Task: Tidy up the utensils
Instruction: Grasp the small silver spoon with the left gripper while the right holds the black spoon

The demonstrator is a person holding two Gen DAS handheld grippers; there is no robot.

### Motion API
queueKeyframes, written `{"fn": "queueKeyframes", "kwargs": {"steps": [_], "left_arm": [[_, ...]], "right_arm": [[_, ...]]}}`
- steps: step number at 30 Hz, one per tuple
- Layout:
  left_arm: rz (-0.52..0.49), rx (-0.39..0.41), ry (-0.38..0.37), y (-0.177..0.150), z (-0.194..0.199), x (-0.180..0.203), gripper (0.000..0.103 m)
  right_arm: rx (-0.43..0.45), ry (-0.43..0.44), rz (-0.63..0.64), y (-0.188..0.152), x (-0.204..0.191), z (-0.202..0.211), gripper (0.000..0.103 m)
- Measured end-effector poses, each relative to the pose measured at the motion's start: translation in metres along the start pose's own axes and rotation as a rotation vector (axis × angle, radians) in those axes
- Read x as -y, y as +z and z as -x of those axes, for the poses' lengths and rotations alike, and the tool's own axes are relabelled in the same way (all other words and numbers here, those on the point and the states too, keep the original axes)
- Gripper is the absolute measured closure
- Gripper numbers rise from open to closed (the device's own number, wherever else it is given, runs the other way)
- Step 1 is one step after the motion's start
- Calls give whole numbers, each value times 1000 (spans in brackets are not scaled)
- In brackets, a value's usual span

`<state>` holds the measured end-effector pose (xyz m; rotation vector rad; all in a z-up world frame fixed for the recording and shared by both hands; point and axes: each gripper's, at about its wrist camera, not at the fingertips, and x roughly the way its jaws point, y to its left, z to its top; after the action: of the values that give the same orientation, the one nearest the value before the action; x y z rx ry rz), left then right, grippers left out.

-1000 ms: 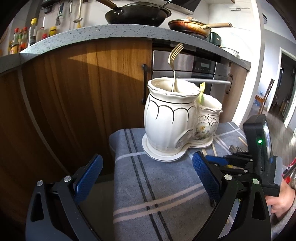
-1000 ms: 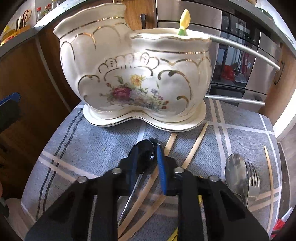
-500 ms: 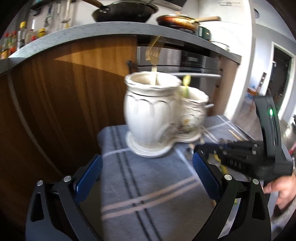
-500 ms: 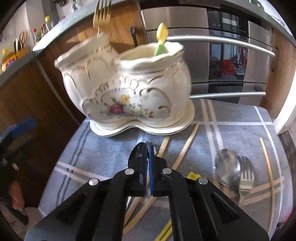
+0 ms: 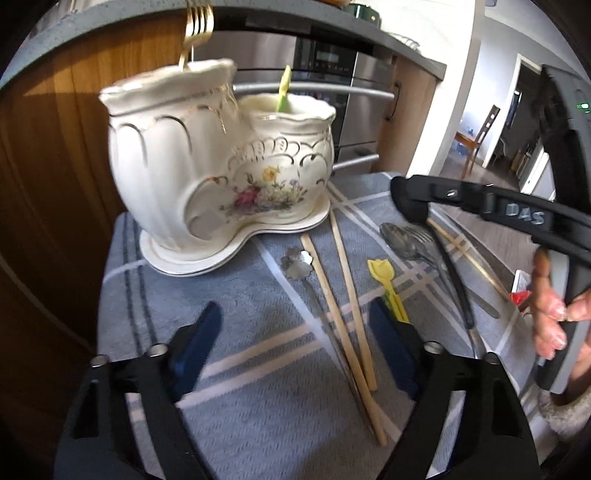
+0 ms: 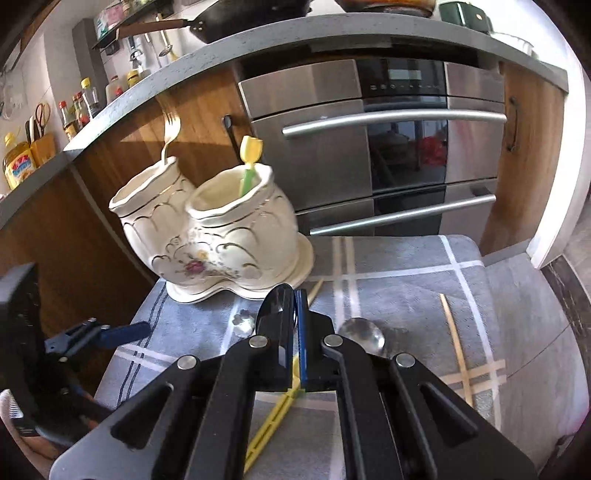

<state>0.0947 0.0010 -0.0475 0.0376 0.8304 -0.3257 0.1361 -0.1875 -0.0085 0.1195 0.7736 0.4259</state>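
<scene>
- Wood cabinets and a steel oven stand behind a grey checked cloth where the utensils lie.
- At the back left of the cloth sits a cream ceramic holder with two joined cups on one base.
- Its taller left cup holds a gold fork, tines up.
- Its lower right cup holds a yellow and green tulip pick, head up.
- The left gripper hangs over the front of the cloth. Its jaws are spread, have just been closing, and grip nothing; only the cloth and the utensils lying on it show through the gap.
- In front of the holder lies a flower spoon, bowl toward the holder.
- Just right of it lie two chopsticks, side by side, their far tips close to the holder's base.
- A second tulip pick lies flat further right, head toward the holder.
- A silver spoon and a silver fork lie together, touching.
- The right gripper is above the cloth with its jaws pressed together on the bowl of a black spoon, whose handle hangs down toward the cloth.
- A lone chopstick lies apart near the right edge.
- A hand holds the right gripper's handle.
</scene>
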Motion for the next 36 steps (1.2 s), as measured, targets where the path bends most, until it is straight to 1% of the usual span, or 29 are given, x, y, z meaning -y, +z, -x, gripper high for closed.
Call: {"fn": "queueKeyframes", "kwargs": {"steps": [3,5,7,8,9,11,13,14,16,18,26,31,35,36], "left_arm": [[-10,-23,-26,0,-10,9,34],[-35,-18,-37,1,-10,17,36],[-69,-1,-55,2,-9,30,43],[-84,-1,-69,2,-10,35,44],[-86,-5,-92,2,-11,40,44],[-70,-12,-112,3,-14,46,45],[-60,-23,-130,4,-20,55,52],[-66,-30,-132,4,-23,60,53],[-96,-47,-116,4,-30,71,59],[-119,-66,-92,2,-37,78,61],[-105,-67,-74,4,-40,75,61],[-83,-55,-44,5,-37,63,61],[-28,-33,29,9,-34,42,62],[-4,-41,40,10,-36,34,64]], "right_arm": [[4,-3,-1,0,6,3,101],[13,-10,3,0,11,7,101],[25,-17,2,2,16,13,101],[29,-19,-1,2,18,14,101],[34,-22,-5,3,21,17,101],[42,-24,-16,3,28,22,101],[46,-27,-28,4,34,25,101],[46,-25,-31,5,36,26,101],[46,-23,-34,4,38,28,101],[45,-22,-29,3,39,30,101],[43,-20,-31,0,44,35,101],[49,-17,-31,0,43,37,101],[54,-23,-26,-1,42,39,101],[54,-22,-27,0,43,39,101]]}}
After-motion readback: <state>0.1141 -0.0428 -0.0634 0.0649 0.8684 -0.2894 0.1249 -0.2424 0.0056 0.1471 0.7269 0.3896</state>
